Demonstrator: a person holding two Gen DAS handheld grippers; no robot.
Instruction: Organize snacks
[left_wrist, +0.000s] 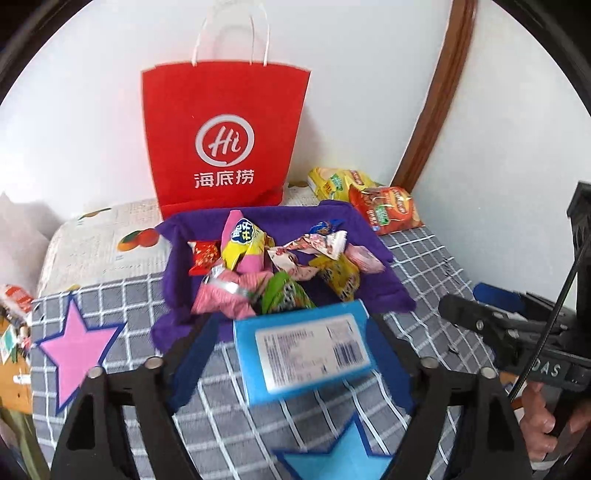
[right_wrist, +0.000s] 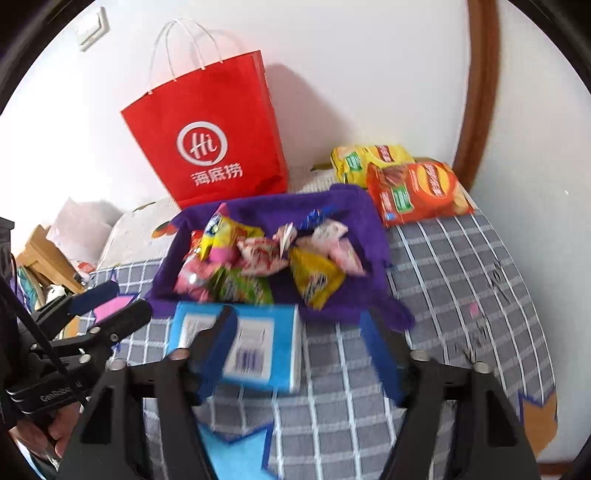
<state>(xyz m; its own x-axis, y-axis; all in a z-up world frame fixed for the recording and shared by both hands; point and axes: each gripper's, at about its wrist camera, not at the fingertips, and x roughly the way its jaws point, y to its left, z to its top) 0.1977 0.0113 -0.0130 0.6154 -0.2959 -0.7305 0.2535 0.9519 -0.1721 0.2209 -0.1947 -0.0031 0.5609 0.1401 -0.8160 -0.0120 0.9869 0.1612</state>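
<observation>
A blue box (left_wrist: 303, 354) with a white barcode label lies flat on the grey checked cloth, just in front of a purple felt tray (left_wrist: 369, 229). The tray holds several wrapped snack packets (left_wrist: 243, 243). My left gripper (left_wrist: 291, 325) is open, its fingers standing either side of the box without pressing it. My right gripper (right_wrist: 299, 332) is open too and holds nothing; its left finger (right_wrist: 214, 350) crosses in front of the box (right_wrist: 258, 343). The tray (right_wrist: 258, 206) lies beyond. Each gripper shows at the edge of the other's view: the right gripper (left_wrist: 469, 301), the left gripper (right_wrist: 114, 304).
A red paper bag (left_wrist: 225, 140) stands against the wall behind the tray. A yellow chip bag (right_wrist: 369, 158) and an orange one (right_wrist: 417, 192) lie at the back right. A pink star (left_wrist: 74, 350) and a blue star (left_wrist: 332, 458) lie on the cloth. A hand (left_wrist: 539, 417) grips the right tool.
</observation>
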